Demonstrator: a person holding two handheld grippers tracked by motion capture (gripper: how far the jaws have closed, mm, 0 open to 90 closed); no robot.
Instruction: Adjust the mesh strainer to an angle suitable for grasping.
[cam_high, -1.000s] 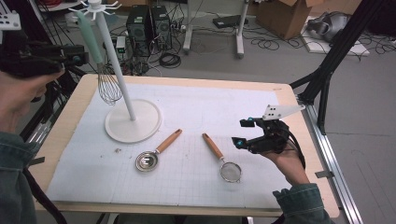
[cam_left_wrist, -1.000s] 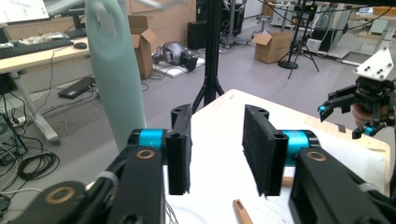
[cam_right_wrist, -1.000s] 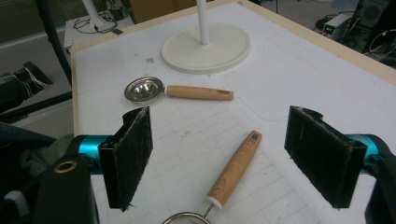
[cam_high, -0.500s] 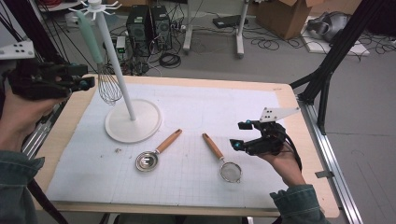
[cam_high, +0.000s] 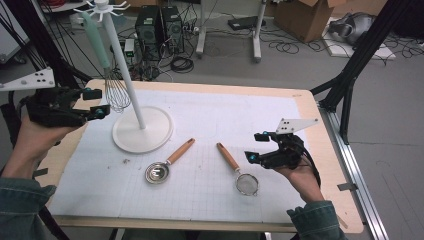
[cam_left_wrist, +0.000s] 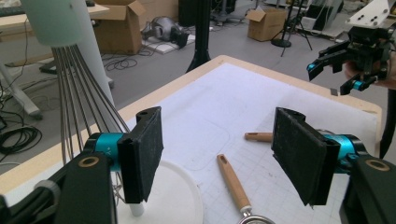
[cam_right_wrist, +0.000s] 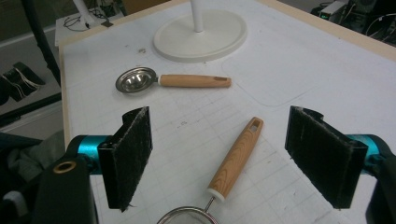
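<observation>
A wire whisk (cam_high: 116, 92) with a mint-green handle hangs from the white stand (cam_high: 142, 131) at the table's back left. My left gripper (cam_high: 95, 102) is level with the whisk wires, just left of them. Its jaws have just been opening and stand open with nothing between them. In the left gripper view the whisk wires (cam_left_wrist: 74, 98) pass beside one of my left gripper's (cam_left_wrist: 217, 154) pads. A metal spoon (cam_high: 167, 162) and a small mesh strainer (cam_high: 239, 172), both wooden-handled, lie mid-table. My right gripper (cam_high: 255, 147) hovers open right of the strainer; the strainer's handle (cam_right_wrist: 236, 158) lies below my right gripper (cam_right_wrist: 219, 140).
A white gridded mat (cam_high: 210, 120) covers most of the wooden table (cam_high: 305, 107). The stand's round base (cam_right_wrist: 201, 30) sits behind the spoon (cam_right_wrist: 140, 79). Beyond the table's far edge are computer cases, cables and cardboard boxes on the floor.
My left gripper has come down and slightly right, from beside the whisk's handle to its wires, and its jaws have spread wider. The right gripper has kept still.
</observation>
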